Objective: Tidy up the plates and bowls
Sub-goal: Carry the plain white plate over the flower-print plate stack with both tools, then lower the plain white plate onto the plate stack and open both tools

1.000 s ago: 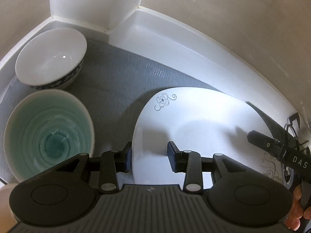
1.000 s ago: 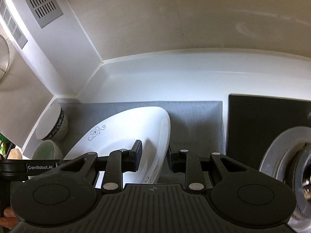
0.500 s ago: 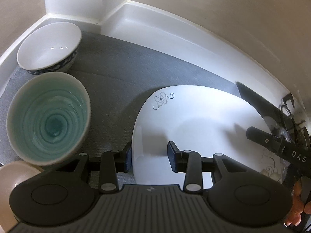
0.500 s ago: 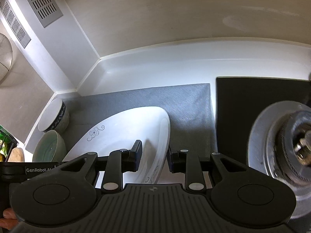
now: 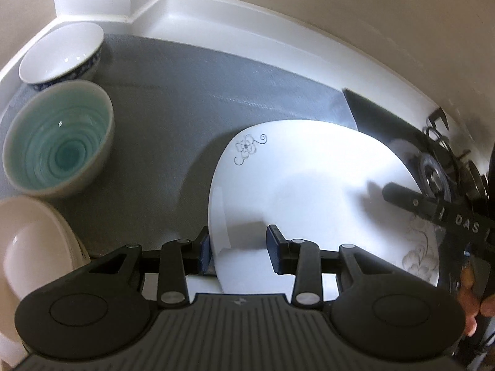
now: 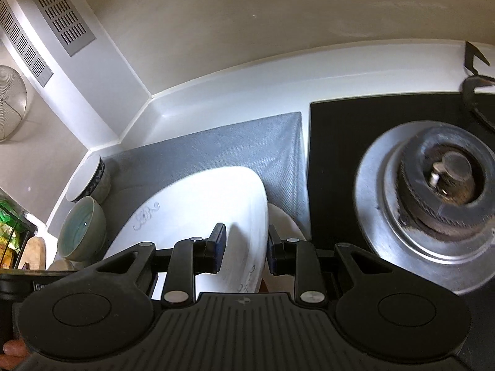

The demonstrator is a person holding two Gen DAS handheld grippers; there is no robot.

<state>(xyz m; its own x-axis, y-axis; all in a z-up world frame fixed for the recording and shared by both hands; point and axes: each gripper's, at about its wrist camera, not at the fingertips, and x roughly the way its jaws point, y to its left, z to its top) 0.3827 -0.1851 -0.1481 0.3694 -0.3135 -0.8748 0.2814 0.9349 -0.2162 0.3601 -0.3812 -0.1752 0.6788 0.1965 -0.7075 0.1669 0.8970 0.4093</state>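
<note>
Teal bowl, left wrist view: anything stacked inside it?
No. The teal bowl sits empty on the grey mat, its ringed glaze visible to the bottom, beside the white bowl.

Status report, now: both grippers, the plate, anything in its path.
Left gripper and right gripper both clamp the square white floral plate, held above the grey mat. Teal ribbed bowl and blue-patterned white bowl stand left, clear.

Three bowls (image 5: 58, 137) sit on the grey mat (image 5: 191, 99) — one white and blue, one green inside, one cream. One big white plate (image 5: 309, 185) — and one stove burner (image 6: 445, 185).
</note>
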